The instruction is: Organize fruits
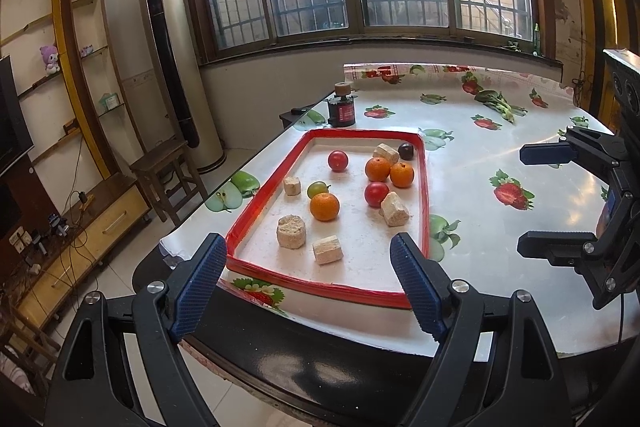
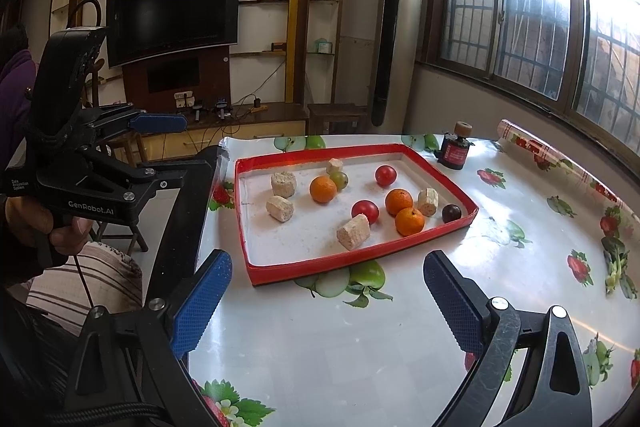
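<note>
A red-rimmed tray (image 1: 264,195) (image 2: 360,259) lies on the fruit-print tablecloth. In it are three oranges (image 1: 324,206) (image 2: 323,189), two red tomatoes (image 1: 376,194) (image 2: 365,211), a green fruit (image 1: 317,189) (image 2: 340,179), a dark plum (image 1: 405,151) (image 2: 451,213) and several beige blocks (image 1: 291,231) (image 2: 353,233). My left gripper (image 1: 310,287) (image 2: 182,153) hovers open at the tray's near short edge, holding nothing. At the tray's long side my right gripper (image 2: 328,307) (image 1: 522,201) is open and empty too.
A dark jar with a cork lid (image 1: 342,107) (image 2: 454,147) stands just beyond the tray. Leafy greens (image 1: 498,103) (image 2: 616,263) lie near the far table edge. A wooden stool (image 1: 168,167) stands beside the table. A hand (image 2: 40,223) holds the left gripper's handle.
</note>
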Available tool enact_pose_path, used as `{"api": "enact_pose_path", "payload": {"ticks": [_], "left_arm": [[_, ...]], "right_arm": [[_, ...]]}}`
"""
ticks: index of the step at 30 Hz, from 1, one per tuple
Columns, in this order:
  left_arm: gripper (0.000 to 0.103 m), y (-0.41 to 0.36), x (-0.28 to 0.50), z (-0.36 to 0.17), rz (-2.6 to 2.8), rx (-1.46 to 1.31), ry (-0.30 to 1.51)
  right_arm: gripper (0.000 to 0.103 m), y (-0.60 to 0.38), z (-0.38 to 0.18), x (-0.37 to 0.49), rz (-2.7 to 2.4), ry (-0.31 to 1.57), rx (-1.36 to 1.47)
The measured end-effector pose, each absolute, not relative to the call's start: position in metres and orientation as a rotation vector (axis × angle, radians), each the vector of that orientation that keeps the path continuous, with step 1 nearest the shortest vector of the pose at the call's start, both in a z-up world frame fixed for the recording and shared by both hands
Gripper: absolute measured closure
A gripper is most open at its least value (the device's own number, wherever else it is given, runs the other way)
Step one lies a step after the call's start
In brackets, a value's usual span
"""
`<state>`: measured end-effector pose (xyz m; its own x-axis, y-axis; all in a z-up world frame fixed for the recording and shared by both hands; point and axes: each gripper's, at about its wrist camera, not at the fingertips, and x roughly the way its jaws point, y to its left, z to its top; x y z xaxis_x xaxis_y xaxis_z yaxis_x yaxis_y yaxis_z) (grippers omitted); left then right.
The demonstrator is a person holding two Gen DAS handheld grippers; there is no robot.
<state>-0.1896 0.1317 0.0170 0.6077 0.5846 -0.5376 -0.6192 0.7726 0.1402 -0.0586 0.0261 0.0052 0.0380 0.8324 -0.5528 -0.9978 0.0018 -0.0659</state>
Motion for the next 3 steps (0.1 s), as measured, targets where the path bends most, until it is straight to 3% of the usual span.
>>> {"api": "enact_pose_path", "payload": {"ticks": [3], "left_arm": [[0.019, 0.1311, -0.1888, 0.018, 0.694, -0.061, 0.598]], "right_arm": [[0.005, 0.0257, 0.0047, -0.059, 1.5, 0.41, -0.509]]}}
